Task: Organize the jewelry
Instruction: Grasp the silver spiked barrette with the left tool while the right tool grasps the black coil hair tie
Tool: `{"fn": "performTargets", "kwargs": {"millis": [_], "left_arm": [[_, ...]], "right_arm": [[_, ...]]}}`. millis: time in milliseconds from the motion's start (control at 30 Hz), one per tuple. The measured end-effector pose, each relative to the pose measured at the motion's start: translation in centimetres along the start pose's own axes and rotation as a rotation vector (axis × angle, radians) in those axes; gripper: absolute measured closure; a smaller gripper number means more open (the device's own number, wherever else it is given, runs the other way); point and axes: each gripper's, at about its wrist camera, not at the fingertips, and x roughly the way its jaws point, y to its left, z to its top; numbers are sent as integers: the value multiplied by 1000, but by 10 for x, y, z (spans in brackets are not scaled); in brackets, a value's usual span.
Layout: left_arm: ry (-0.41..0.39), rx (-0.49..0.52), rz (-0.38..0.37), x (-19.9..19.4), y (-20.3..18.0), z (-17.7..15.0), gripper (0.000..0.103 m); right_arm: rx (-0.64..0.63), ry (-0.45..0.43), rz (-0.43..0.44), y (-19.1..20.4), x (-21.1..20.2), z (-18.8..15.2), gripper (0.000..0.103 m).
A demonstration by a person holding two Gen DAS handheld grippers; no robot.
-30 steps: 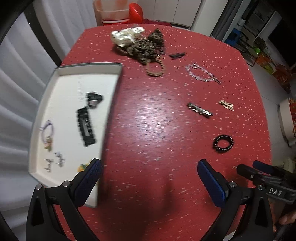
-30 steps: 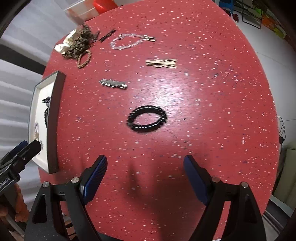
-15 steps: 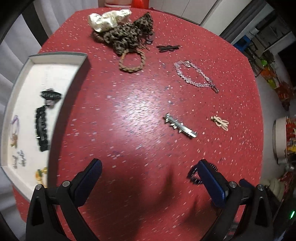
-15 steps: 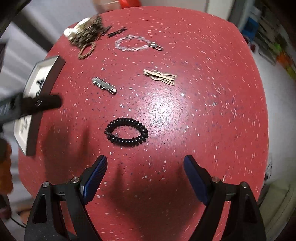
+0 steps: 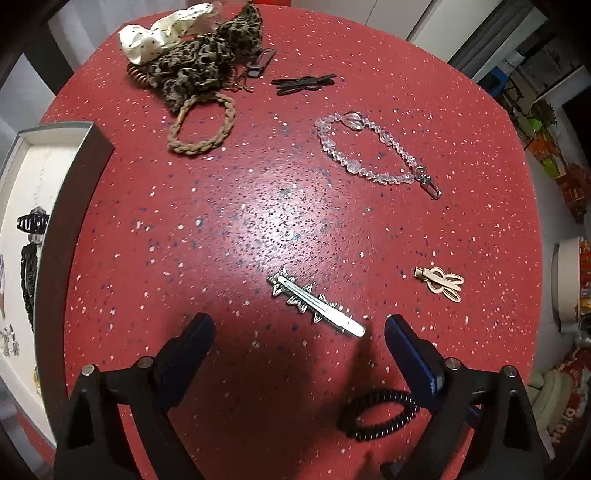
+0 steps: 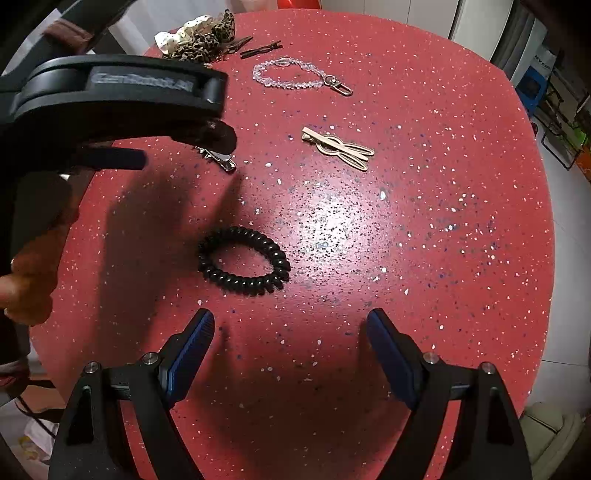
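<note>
Mostly around the left claw (image 5: pixel 299 330): silver hair clip (image 5: pixel 316 308) lying on the red table (image 5: pixel 240 229) just ahead, between the two fingers but touching neither.
Ahead and right of left claw: beige hair clip (image 5: pixel 439 283); farther ahead, clear bead bracelet (image 5: pixel 373 153).
Far ahead of left claw: braided tan hair tie (image 5: pixel 201 125), black hair pins (image 5: pixel 303 84), a heap of leopard-print scrunchie (image 5: pixel 199 66) and white dotted bow (image 5: pixel 162 35).
Left of left claw: white tray (image 5: pixel 70 221), well apart, holding a few dark pieces.
Behind left claw's right finger: black coil hair tie (image 5: pixel 376 413), partly covered by the finger.
Ahead of right claw (image 6: pixel 290 328): same black coil hair tie (image 6: pixel 243 260), slightly left of centre, clear of both fingers.
In the way: left claw's body crossing the upper left of the right wrist view, covering most of the silver hair clip (image 6: pixel 221 158).
Cut off: tray only partly in frame; small items in it too tiny to name.
Hard to make out: orange-gloved hand (image 6: pixel 33 273) at the left edge, blurred.
Left claw state: spread wide, just been narrowing a little, nothing pinched.
Right claw state: spread wide, empty, touching nothing.
</note>
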Motion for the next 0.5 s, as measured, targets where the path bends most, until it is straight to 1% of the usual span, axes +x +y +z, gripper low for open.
{"fn": "performTargets", "kwargs": {"millis": [33,133,167,233,400,467,500], "left_arm": [[1,4,5,1,-1,1,16],[1,18,28,9,-13,1,17],[0,21,36,10,-15,1,20],[-6,29,59,11,-20,1,22],[-16,38,105,17,-34,3,31],[-27,55,123,16,-39,2,42],[-32,64,124,16,-40,2,44]], "right_arm": [[-2,-1,2,-1,1,0,16],[-16,-5,4,-3,0,-2,16],[-20,-6,4,-3,1,-1,16],[-23,-8,4,-2,2,0,16],[-27,-14,8,0,3,6,16],[-37,-18,6,4,1,3,16],[-45,-20,5,6,1,3,16]]}}
